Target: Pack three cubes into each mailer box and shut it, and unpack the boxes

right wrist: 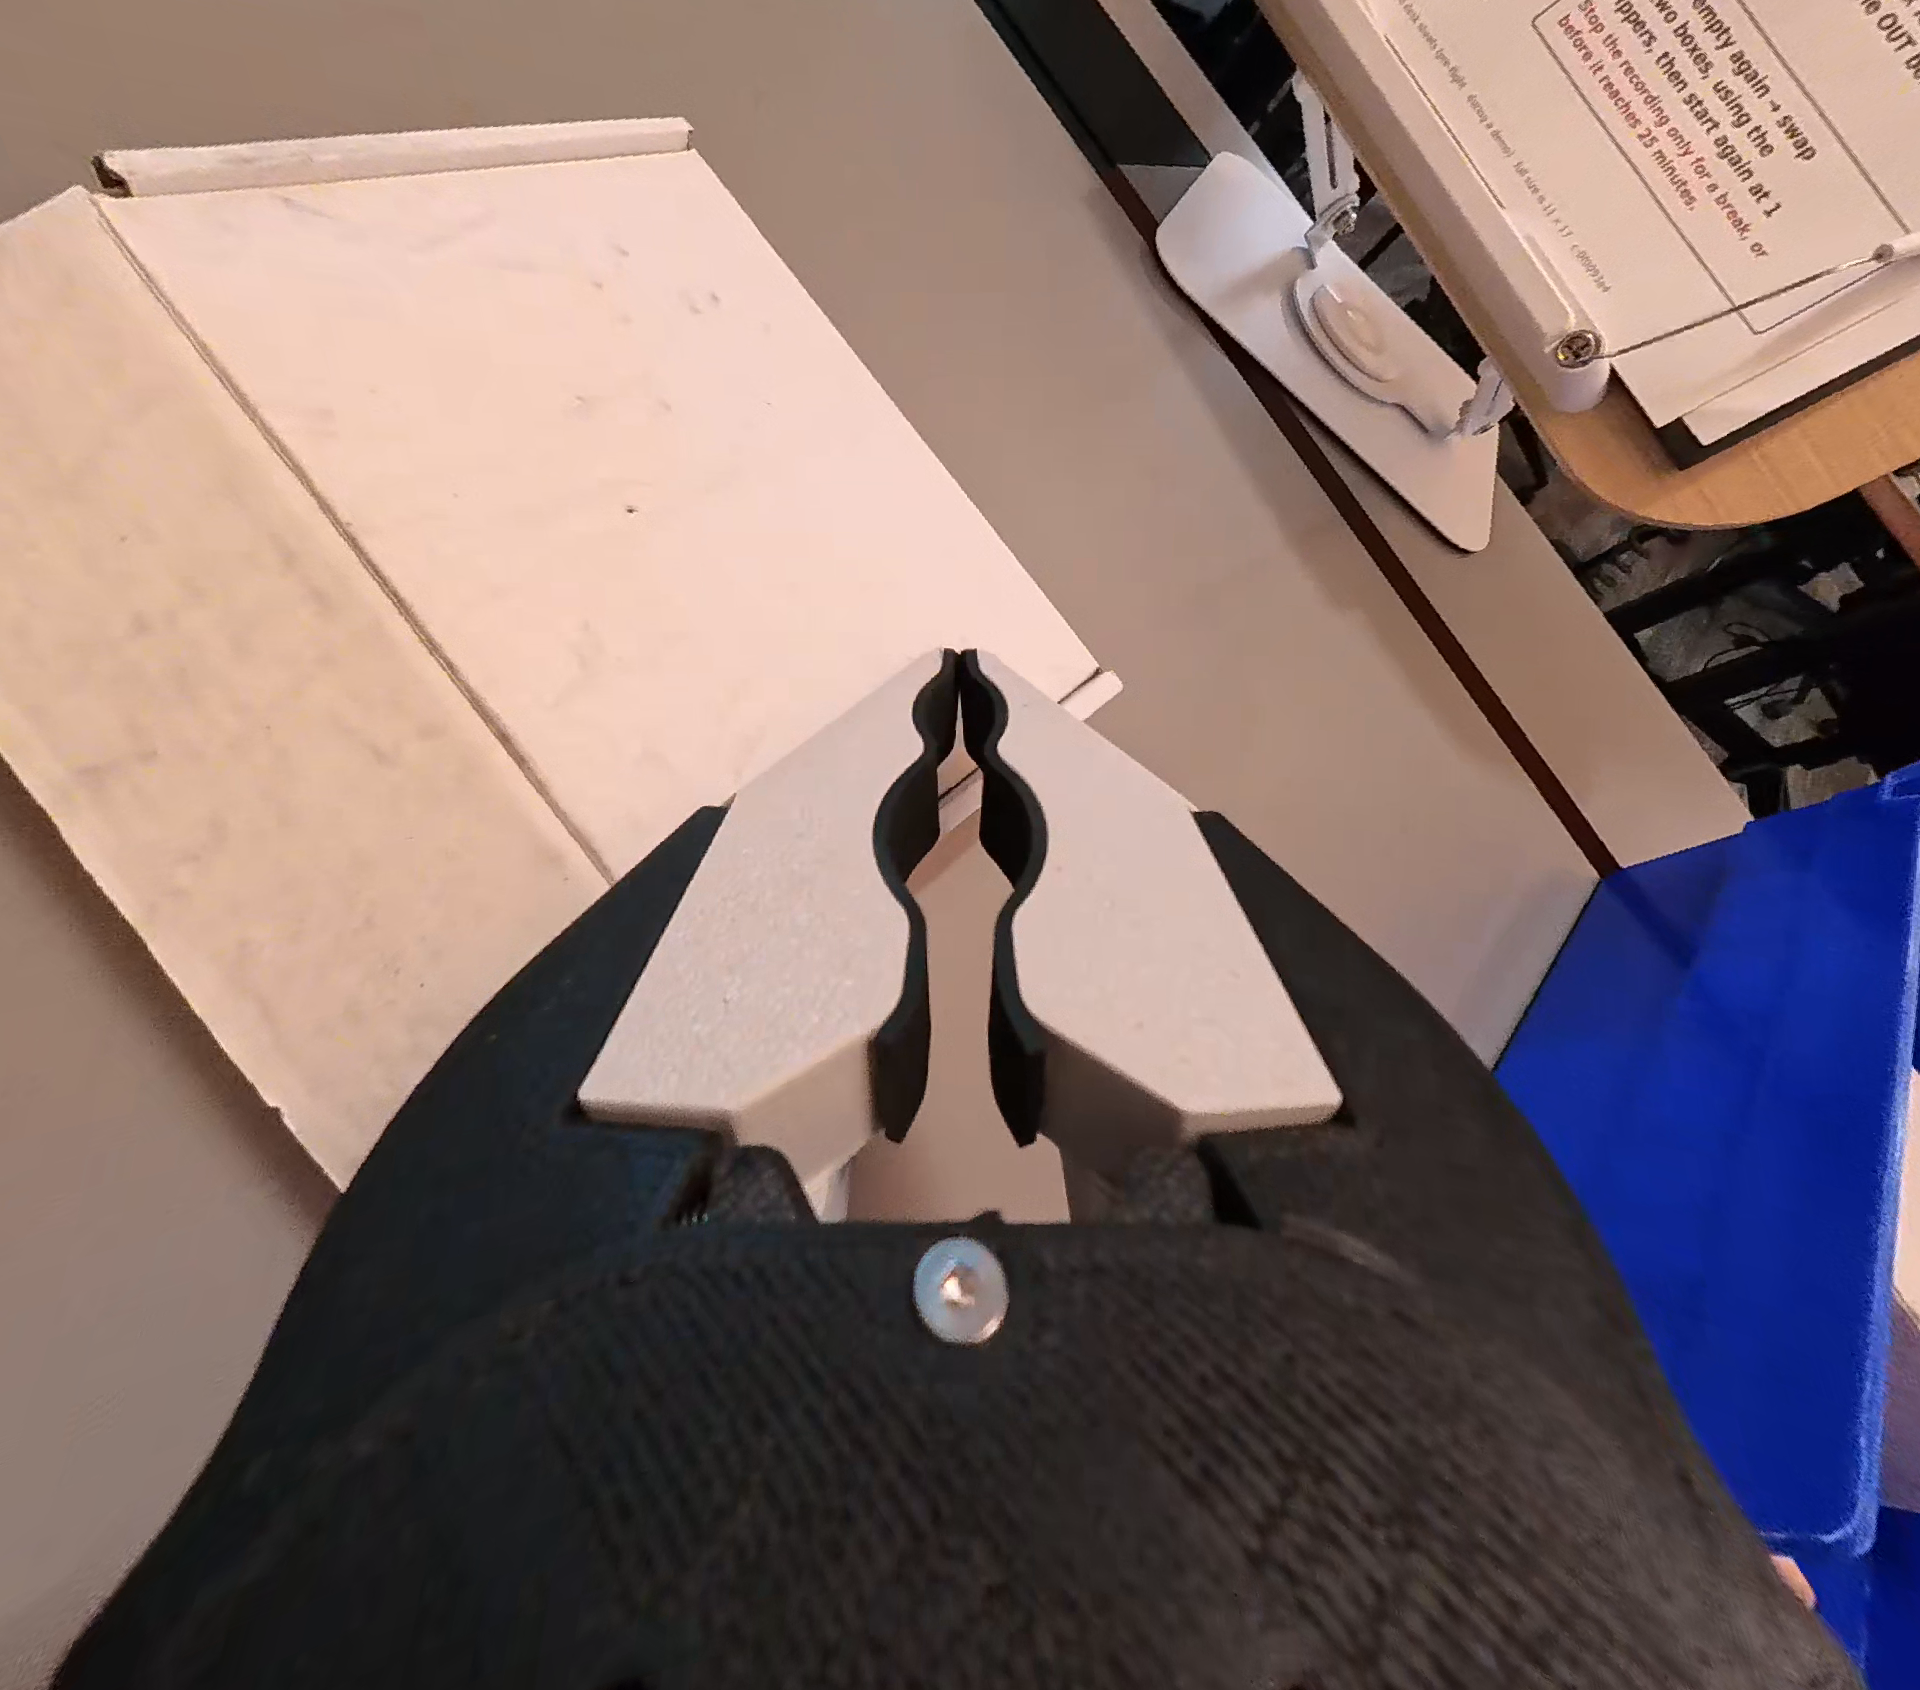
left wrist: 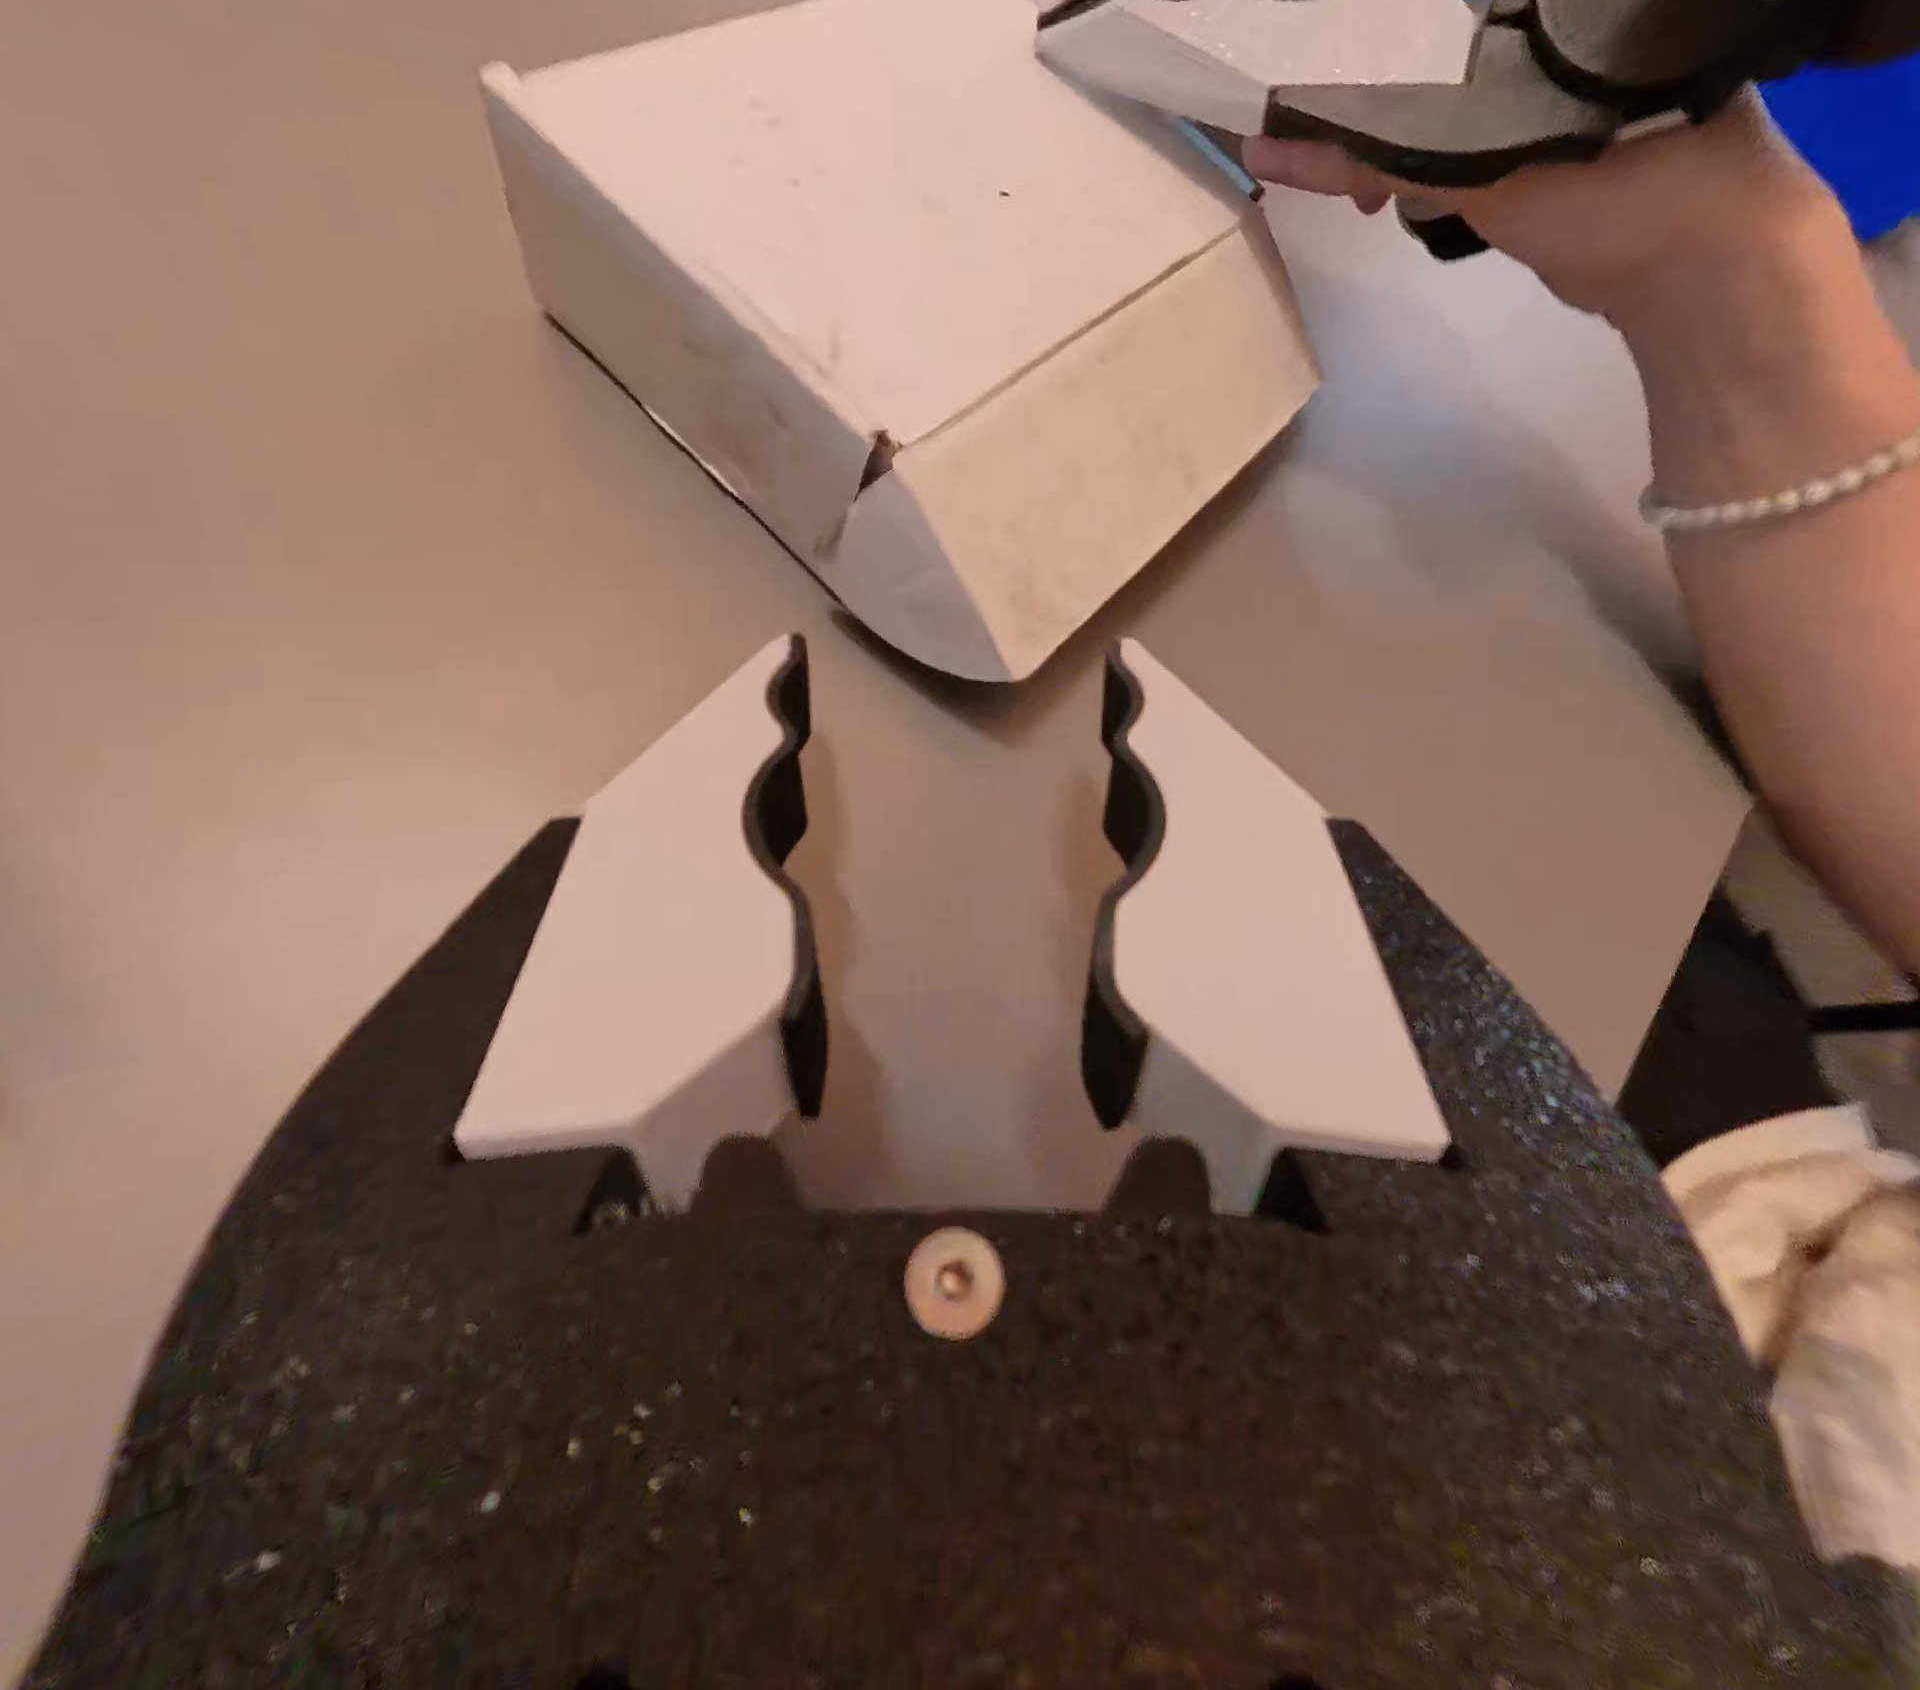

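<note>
Spread wide and empty, the left gripper [left wrist: 956, 674] in the left wrist view hovers low over the beige table [left wrist: 260, 290], its grey fingers just short of the near corner of the scuffed white cardboard mailer box [left wrist: 883, 269]; it looks poised either to steady that corner or to take the front flap. At the box's far right corner the right gripper [left wrist: 1049, 14], held in a person's hand [left wrist: 1621, 227], bears down on the lid with its fingers all but together, probably to press it flat so the box stays shut. From the right wrist view, the same tongs [right wrist: 958, 658] show tips pressed together, pinching nothing, over the lid's edge [right wrist: 1081, 684], with a blue bin [right wrist: 1714, 1121] at the right and a clipped instruction sheet [right wrist: 1662, 30] beyond the table; no cubes show in either view
</note>
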Available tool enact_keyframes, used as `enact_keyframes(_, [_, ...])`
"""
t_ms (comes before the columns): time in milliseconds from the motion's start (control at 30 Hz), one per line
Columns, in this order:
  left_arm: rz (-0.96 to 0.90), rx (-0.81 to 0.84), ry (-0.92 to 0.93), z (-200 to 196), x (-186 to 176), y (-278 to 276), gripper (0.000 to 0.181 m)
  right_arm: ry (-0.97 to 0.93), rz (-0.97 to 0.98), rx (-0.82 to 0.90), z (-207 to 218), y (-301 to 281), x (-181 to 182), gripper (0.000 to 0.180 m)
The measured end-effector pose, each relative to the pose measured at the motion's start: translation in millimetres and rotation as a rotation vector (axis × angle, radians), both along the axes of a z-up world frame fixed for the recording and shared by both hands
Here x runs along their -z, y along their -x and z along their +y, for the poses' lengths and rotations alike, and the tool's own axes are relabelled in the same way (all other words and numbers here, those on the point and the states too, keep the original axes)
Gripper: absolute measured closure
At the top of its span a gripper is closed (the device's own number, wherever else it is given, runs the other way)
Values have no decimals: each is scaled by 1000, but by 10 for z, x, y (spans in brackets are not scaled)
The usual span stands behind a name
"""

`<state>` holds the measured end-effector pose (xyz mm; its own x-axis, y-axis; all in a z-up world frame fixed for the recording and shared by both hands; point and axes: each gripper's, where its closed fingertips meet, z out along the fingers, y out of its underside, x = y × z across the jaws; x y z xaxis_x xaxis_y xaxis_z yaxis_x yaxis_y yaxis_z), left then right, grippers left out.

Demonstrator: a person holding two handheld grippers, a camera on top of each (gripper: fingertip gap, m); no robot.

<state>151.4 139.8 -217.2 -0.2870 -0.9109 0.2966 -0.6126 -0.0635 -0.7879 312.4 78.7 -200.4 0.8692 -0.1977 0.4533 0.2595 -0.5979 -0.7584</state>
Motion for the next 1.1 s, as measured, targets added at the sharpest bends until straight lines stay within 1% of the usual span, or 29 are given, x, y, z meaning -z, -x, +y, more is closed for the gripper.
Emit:
enact_keyframes(100, [53, -62, 64, -31, 88, -110, 125, 7, -10, -2, 1, 1, 0, 180])
enact_keyframes(167, [77, -60, 90, -93, 120, -157, 126, -6, -12, 0, -5, 1, -3, 180])
enact_keyframes(267, [134, -37, 72, -169, 218, -166, 127, -16, -13, 8, -6, -2, -2, 180])
enact_keyframes(433, [142, -23, 26, -197, 285, -156, 137, 12, -45, 9, -5, -1, 0, 180])
enact_keyframes(500, [142, -8, 62, -216, 259, -136, 140, 23, -59, 10, -6, -1, 0, 180])
enact_keyframes(567, [142, 25, 150, -288, 193, -107, 147, 26, -68, 14, -7, 0, -2, 180])
enact_keyframes(600, [145, 25, 168, -285, 185, -106, 146, 28, -70, 15, -7, 0, -1, 180])
enact_keyframes(700, [145, -15, 87, -169, 254, -133, 137, 31, -70, 17, -3, -1, -1, 180])
enact_keyframes(900, [107, 72, 126, -240, 207, -105, 123, 14, -57, 18, -6, 0, -4, 180])
enact_keyframes(1033, [96, 122, 197, -250, 171, -95, 120, 11, -52, 20, -6, -3, -4, 180])
enact_keyframes(1100, [104, 135, 184, -242, 191, -94, 124, 14, -55, 19, -5, -2, -3, 180])
